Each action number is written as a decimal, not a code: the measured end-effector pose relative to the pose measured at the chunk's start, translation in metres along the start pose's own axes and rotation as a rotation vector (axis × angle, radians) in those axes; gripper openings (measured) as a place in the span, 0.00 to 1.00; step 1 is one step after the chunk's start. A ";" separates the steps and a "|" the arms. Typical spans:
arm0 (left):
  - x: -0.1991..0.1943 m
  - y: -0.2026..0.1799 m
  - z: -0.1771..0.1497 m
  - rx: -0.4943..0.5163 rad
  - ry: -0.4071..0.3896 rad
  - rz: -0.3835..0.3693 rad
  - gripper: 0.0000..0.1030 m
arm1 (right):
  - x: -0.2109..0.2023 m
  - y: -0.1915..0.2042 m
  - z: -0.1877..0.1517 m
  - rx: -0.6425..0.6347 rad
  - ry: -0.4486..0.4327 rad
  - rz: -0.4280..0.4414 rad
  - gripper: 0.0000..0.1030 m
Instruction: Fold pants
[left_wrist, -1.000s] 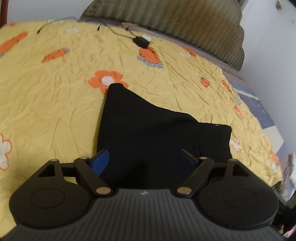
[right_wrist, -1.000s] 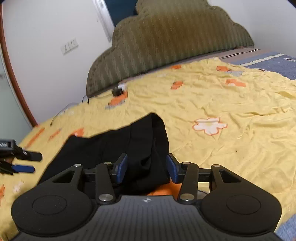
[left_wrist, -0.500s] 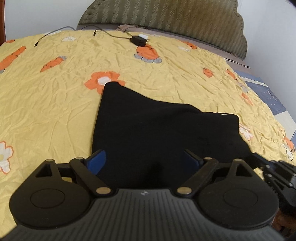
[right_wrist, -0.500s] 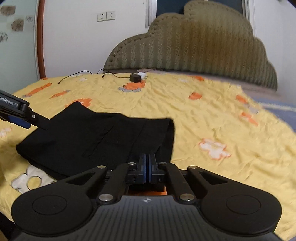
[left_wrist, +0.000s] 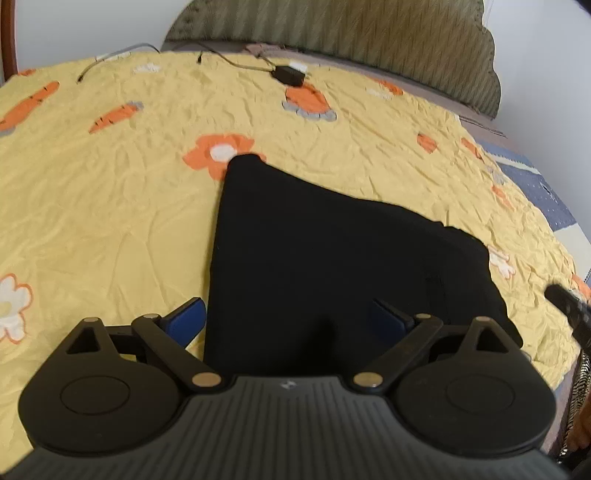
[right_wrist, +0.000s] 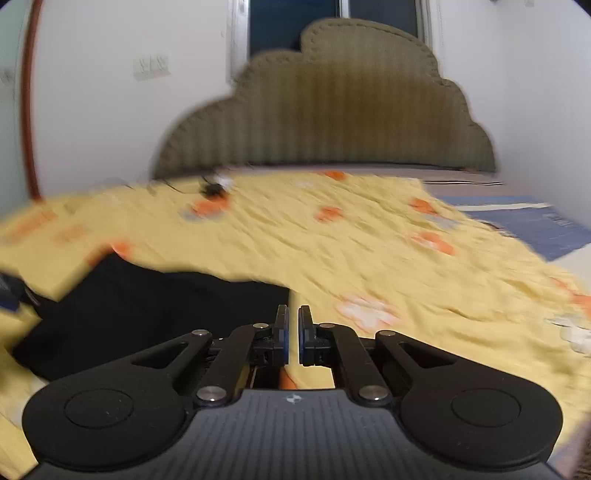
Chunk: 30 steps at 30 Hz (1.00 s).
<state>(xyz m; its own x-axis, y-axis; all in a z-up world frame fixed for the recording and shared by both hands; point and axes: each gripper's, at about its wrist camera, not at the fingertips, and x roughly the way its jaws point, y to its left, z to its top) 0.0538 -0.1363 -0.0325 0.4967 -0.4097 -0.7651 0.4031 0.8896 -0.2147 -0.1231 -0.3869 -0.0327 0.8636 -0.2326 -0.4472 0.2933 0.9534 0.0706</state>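
The black pants (left_wrist: 332, 258) lie folded into a flat stack on the yellow bedspread (left_wrist: 110, 203). My left gripper (left_wrist: 291, 317) is open, its blue pads wide apart over the near edge of the pants. In the right wrist view the pants (right_wrist: 147, 306) lie at lower left. My right gripper (right_wrist: 293, 328) is nearly closed, a narrow gap between its pads, holding nothing, at the right edge of the pants. The right gripper's tip also shows in the left wrist view (left_wrist: 569, 306).
A green padded headboard (right_wrist: 332, 122) stands at the far end of the bed. A black charger and cable (left_wrist: 288, 75) lie on the bedspread near it. A blue sheet (right_wrist: 532, 225) shows at the right edge. White walls surround the bed.
My right gripper shut, drew back off the pants and now shows a narrow gap. The right view swung and blurred. My left gripper stayed open over the pants' near edge.
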 end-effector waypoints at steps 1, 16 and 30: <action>0.004 0.000 -0.002 0.002 0.022 -0.002 0.91 | 0.008 0.006 0.003 0.007 0.019 0.073 0.05; 0.030 0.002 0.007 0.097 0.102 -0.051 0.91 | 0.141 0.011 0.020 -0.030 0.258 0.081 0.10; 0.031 0.000 0.044 0.087 -0.004 -0.028 0.92 | 0.173 -0.106 0.000 0.563 0.280 0.509 0.71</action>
<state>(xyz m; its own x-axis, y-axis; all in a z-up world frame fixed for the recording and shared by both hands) 0.1030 -0.1576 -0.0302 0.4874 -0.4349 -0.7571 0.4818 0.8571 -0.1822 -0.0053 -0.5283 -0.1178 0.8339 0.3321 -0.4408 0.1186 0.6722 0.7308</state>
